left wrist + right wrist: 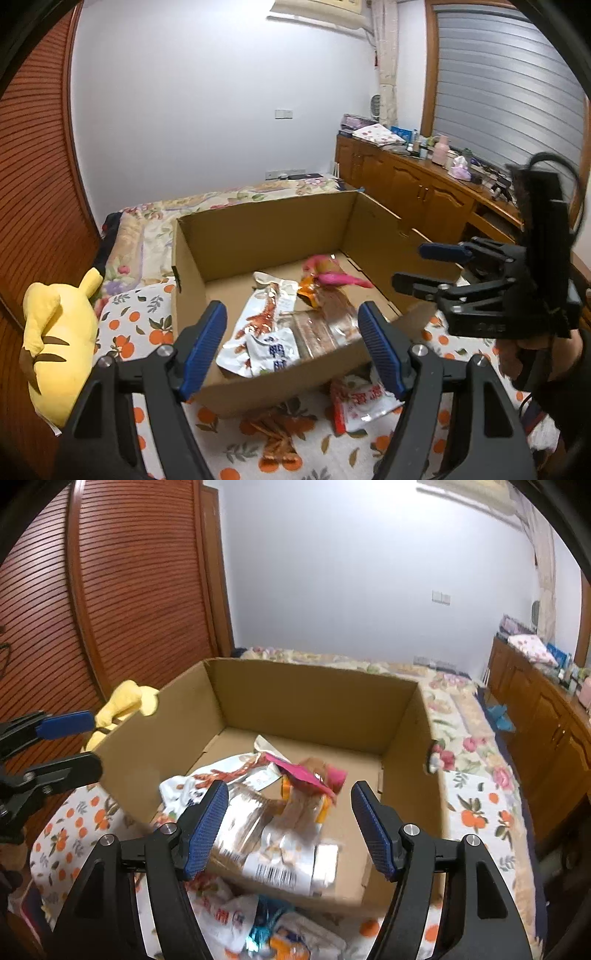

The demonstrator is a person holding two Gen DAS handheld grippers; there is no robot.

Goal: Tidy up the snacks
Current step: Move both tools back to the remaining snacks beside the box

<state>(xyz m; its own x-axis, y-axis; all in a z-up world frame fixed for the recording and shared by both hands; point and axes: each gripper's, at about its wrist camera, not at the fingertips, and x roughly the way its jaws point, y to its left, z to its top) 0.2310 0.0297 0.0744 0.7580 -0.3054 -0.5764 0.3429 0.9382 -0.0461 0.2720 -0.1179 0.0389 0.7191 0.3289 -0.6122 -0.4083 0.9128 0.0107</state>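
Note:
An open cardboard box [266,212] stands on the bed. Inside lie a white packet with red print [258,325], a clear bag of bread [317,328] and a pink and orange packet [325,277]. My left gripper [291,343] is open over the box's near wall, with nothing between its fingers. My right gripper [288,823] is open above the box [314,686]. The bread bag [258,834] shows blurred below and between its pads, which do not touch it. The right gripper [406,264] also shows at the box's right wall, the left gripper [94,740] at its left wall.
On the orange-print bedcover in front of the box lie a red and white packet [360,404], an orange packet [277,435] and a blue and orange packet [273,934]. A yellow plush toy [59,339] lies left of the box. A wooden cabinet [424,188] stands at right, a slatted wardrobe [129,572] at left.

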